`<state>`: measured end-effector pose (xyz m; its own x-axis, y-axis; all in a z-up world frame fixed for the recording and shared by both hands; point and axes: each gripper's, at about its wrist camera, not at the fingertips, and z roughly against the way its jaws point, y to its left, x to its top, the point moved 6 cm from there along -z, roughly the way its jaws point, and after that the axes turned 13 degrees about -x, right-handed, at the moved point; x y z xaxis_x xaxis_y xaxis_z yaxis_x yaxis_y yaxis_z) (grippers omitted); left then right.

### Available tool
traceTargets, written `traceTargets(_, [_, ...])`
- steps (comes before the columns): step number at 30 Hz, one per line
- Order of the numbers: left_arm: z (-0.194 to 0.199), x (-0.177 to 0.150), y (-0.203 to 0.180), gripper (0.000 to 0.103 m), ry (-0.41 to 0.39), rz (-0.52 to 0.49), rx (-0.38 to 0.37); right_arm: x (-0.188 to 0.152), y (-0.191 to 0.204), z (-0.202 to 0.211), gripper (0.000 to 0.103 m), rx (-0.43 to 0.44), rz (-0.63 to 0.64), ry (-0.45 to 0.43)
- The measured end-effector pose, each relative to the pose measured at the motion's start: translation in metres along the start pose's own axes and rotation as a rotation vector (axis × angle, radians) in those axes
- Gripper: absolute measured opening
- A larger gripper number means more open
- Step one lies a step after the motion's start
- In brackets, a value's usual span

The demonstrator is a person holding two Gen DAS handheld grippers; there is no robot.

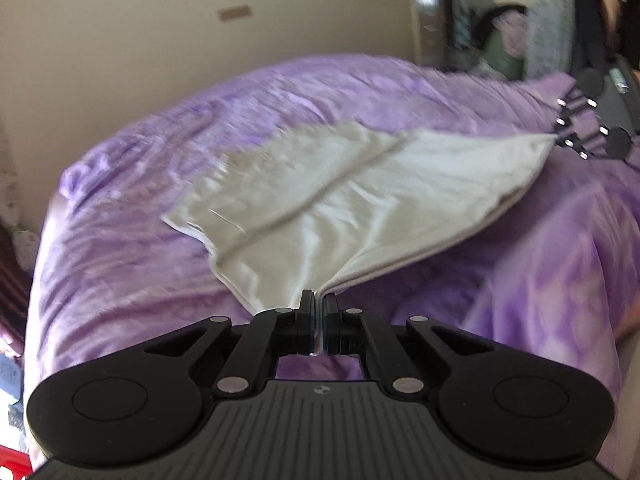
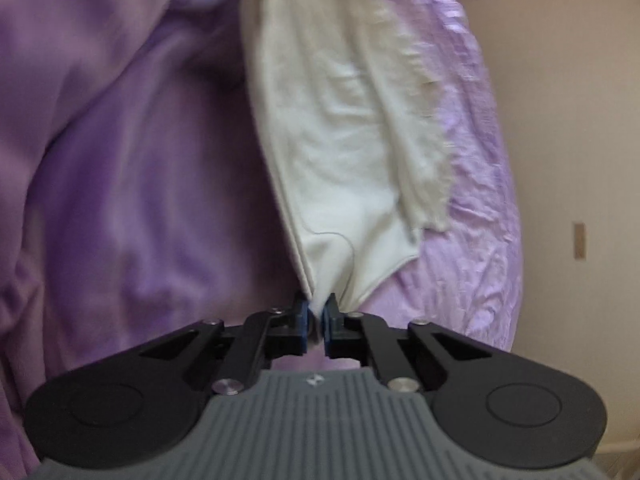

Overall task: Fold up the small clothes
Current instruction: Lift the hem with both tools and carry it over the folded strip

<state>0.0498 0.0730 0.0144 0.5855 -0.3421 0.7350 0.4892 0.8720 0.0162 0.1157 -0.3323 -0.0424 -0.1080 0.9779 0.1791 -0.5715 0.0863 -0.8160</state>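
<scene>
A small cream-white garment (image 1: 340, 196) is stretched above a purple bedspread (image 1: 140, 240). My left gripper (image 1: 319, 312) is shut on one near corner of it. My right gripper (image 1: 558, 140) shows at the far right of the left wrist view, pinching the opposite corner. In the right wrist view the right gripper (image 2: 319, 316) is shut on the garment (image 2: 348, 140), which hangs away from it over the bedspread (image 2: 140, 160). The cloth looks doubled along the edge between the two grippers. Both views are motion-blurred.
A beige wall (image 1: 120, 40) stands behind the bed. Dark clothes and clutter (image 1: 520, 20) lie at the back right. A red object (image 1: 12, 460) sits at the lower left corner. The wall (image 2: 560, 120) also fills the right of the right wrist view.
</scene>
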Motion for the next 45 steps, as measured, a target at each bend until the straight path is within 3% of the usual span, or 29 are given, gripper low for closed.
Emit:
traceTargets(6, [0.041,0.029,0.009,0.002,-0.144,0.026,0.08,0.013,-0.061,0.023,0.0,-0.134,-0.202,-0.06])
traceTargets(13, [0.098,0.054,-0.001,0.002,-0.264,-0.017,0.144,0.019,-0.096,0.081,0.0,-0.225,-0.274,-0.147])
traceTargets(17, [0.108,0.063,0.001,0.003,-0.254,-0.02,0.188,0.023,-0.108,0.108,0.0,-0.232,-0.334,-0.184])
traceTargets(21, [0.09,0.075,0.017,0.003,-0.235,0.008,0.257,0.034,-0.121,0.101,0.0,-0.241,-0.407,-0.211])
traceTargets(28, [0.039,0.115,0.076,0.003,-0.194,0.038,0.343,0.055,-0.161,0.027,0.0,-0.266,-0.525,-0.168])
traceTargets(36, [-0.046,0.155,0.146,0.003,-0.107,0.104,0.352,0.079,-0.209,-0.094,0.0,-0.25,-0.657,-0.064])
traceTargets(41, [-0.117,0.156,0.203,0.003,-0.024,0.215,0.359,0.099,-0.215,-0.182,0.0,-0.188,-0.681,-0.011])
traceTargets(45, [-0.181,0.14,0.243,0.003,0.047,0.295,0.321,0.11,-0.208,-0.263,0.0,-0.128,-0.693,0.054])
